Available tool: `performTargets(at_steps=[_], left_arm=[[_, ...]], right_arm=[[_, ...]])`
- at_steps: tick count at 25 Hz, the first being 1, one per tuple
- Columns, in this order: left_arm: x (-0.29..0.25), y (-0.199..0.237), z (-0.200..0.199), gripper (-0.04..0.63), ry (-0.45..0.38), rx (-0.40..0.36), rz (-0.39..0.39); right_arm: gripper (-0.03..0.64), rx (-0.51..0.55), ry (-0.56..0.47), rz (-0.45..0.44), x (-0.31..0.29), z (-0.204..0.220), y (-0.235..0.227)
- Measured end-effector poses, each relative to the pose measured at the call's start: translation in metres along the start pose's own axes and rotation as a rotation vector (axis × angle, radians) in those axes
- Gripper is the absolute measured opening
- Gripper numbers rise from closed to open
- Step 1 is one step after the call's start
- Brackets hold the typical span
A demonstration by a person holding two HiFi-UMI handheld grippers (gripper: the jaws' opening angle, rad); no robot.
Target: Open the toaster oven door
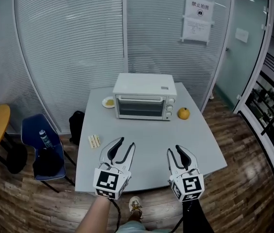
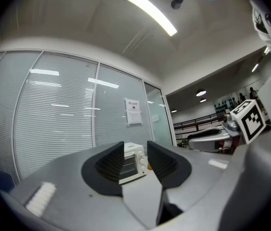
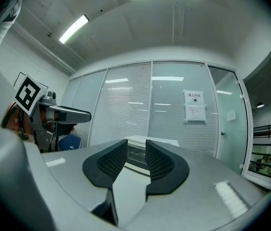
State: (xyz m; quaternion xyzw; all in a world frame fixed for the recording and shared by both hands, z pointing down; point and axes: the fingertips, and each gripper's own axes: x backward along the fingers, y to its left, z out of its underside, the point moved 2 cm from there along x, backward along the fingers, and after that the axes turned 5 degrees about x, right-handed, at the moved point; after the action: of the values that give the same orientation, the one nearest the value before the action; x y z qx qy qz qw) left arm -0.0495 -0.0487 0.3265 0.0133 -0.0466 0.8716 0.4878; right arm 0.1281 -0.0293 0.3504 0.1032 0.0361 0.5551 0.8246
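One toaster oven (image 1: 144,97), one orange (image 1: 183,113), two hand-held grippers (image 1: 128,142) (image 1: 174,149)

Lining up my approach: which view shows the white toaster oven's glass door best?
The head view: the white toaster oven's glass door faces the camera whole and shut. The left gripper view shows it small and angled, partly behind a jaw; the right gripper view shows only a strip between the jaws.

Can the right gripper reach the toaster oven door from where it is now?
Probably yes. Only bare table lies between the right gripper and the toaster oven door; the orange sits off to one side. The fingers are apart and empty.
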Motion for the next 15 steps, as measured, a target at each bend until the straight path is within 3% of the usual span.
performTargets(at_steps=[15], left_arm=[[-0.144, 0.093, 0.025, 0.158, 0.037, 0.038, 0.068]], right_arm=[[0.098, 0.022, 0.043, 0.030, -0.160, 0.014, -0.048]])
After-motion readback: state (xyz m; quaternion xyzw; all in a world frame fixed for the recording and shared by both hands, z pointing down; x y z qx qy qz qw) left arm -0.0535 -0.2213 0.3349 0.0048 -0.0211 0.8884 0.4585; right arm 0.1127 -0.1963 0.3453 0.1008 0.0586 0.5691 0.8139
